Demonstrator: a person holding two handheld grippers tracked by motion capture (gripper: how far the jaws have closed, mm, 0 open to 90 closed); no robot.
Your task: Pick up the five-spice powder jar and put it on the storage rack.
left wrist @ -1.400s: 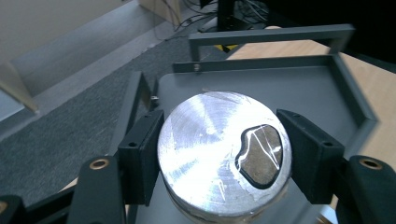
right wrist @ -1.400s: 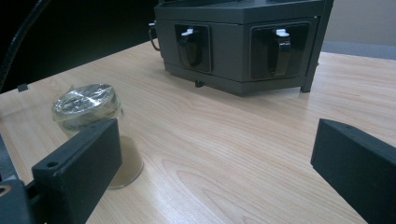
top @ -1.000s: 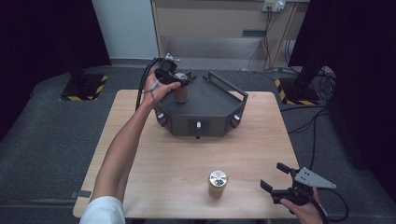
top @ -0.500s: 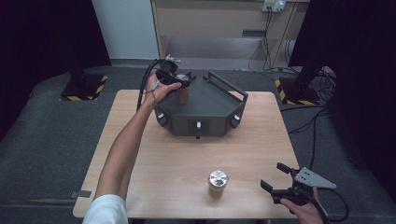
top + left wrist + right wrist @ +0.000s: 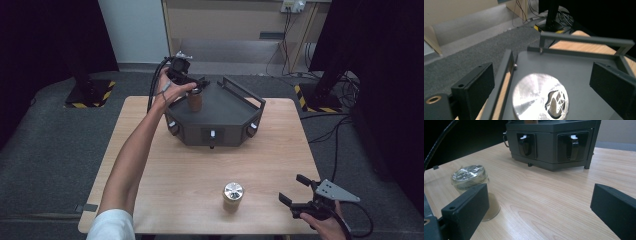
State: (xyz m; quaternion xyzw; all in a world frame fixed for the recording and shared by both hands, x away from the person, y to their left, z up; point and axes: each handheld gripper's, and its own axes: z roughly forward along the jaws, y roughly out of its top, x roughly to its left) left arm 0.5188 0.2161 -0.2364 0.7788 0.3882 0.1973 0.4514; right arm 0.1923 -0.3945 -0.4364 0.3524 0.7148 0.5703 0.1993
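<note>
The left tool (image 5: 192,86) is positioned over the rear left corner of the dark grey box (image 5: 220,117) that stands at the far middle of the bench (image 5: 175,170). Its jaws have just been opening and are now spread, with the brown jar (image 5: 194,101) standing upright on the box top just below them. In the left gripper view, the jar's shiny metal lid (image 5: 540,98) is seen between the two jaws, with a clear gap on each side; no pad is pressed against it.

The right tool (image 5: 300,195) is held low over the near right corner of the bench. Its jaws are spread wide, and nothing is held between them. A second jar (image 5: 232,196), also with a shiny lid, stands upright on the bench near the front edge, to the left of the right tool and apart from it.
</note>
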